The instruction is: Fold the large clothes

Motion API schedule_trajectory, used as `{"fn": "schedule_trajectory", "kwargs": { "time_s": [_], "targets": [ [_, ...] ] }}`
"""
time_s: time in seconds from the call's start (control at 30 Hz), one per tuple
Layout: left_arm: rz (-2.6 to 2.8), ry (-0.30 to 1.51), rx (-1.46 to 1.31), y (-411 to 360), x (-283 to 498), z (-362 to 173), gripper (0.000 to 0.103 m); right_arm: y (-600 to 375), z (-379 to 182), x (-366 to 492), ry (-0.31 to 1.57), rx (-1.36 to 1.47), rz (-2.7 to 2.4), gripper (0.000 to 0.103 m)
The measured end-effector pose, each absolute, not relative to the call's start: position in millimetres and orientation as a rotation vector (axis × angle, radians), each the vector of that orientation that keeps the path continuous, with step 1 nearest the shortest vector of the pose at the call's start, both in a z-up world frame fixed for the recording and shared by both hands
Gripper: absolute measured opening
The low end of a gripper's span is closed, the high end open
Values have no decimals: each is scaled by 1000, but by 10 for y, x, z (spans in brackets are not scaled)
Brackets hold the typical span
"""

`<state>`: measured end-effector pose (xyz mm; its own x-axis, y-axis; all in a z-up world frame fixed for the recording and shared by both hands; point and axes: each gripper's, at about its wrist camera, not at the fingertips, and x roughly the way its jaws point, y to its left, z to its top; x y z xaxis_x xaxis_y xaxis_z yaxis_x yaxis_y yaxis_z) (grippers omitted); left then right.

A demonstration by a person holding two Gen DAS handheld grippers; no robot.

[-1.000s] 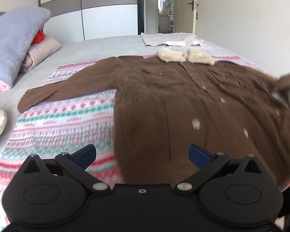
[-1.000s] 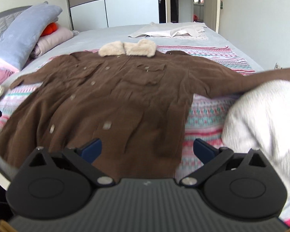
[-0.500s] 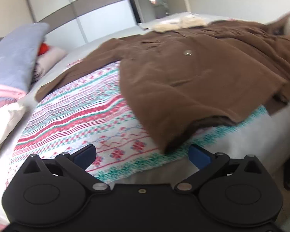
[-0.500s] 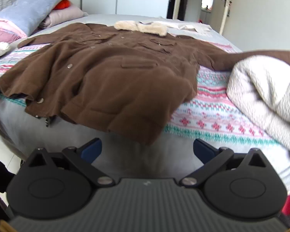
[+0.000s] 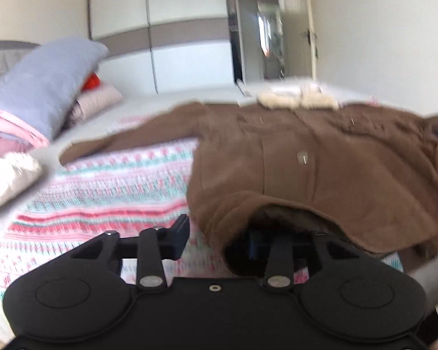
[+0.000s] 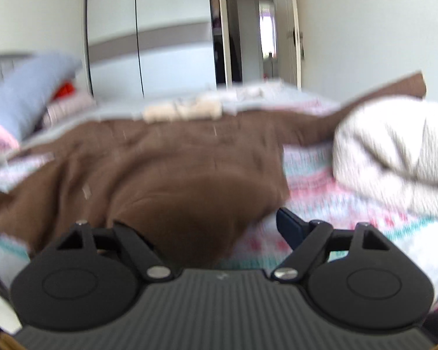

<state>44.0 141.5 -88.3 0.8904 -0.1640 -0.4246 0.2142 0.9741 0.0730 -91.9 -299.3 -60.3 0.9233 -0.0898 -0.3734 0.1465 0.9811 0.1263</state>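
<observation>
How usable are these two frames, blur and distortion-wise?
Left wrist view: moderate motion blur, brown coat and patterned blanket smeared but readable; wardrobe lines bowed by fisheye. Right wrist view: heavier blur, coat hem and white duvet soft; bright doorway washed out.

Coat on our bed

We see the coat (image 5: 321,157) on the blanket (image 5: 116,186), pillows (image 5: 43,87) left, wardrobe (image 5: 160,43) behind, quilt (image 6: 394,151) right.

white duvet (image 6: 394,157) crowding right, pillows (image 5: 43,87) left
</observation>
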Motion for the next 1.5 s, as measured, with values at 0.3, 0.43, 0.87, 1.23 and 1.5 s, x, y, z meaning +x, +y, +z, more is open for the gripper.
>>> {"fn": "schedule_trajectory", "kwargs": {
  "time_s": [0.3, 0.43, 0.87, 1.23, 1.5],
  "targets": [
    [-82, 668, -56, 1547, 832, -1064, 32, -3078, -740, -480, 482, 222, -190, 27],
    [-66, 554, -68, 1599, 687, -784, 10, -3121, -606, -517, 486, 271, -187, 8],
    [8, 694, 8, 1965, 583, -371, 9, -3823, 76, -751, 540, 423, -258, 11],
    [-31, 817, 284, 1739, 475, -895, 14, -3721, -675, -883, 777, 360, -302, 37],
    [-52, 925, 384, 2037, 204, -880, 18, -3870, -384, -1410, 798, 353, -258, 62]
  ]
}}
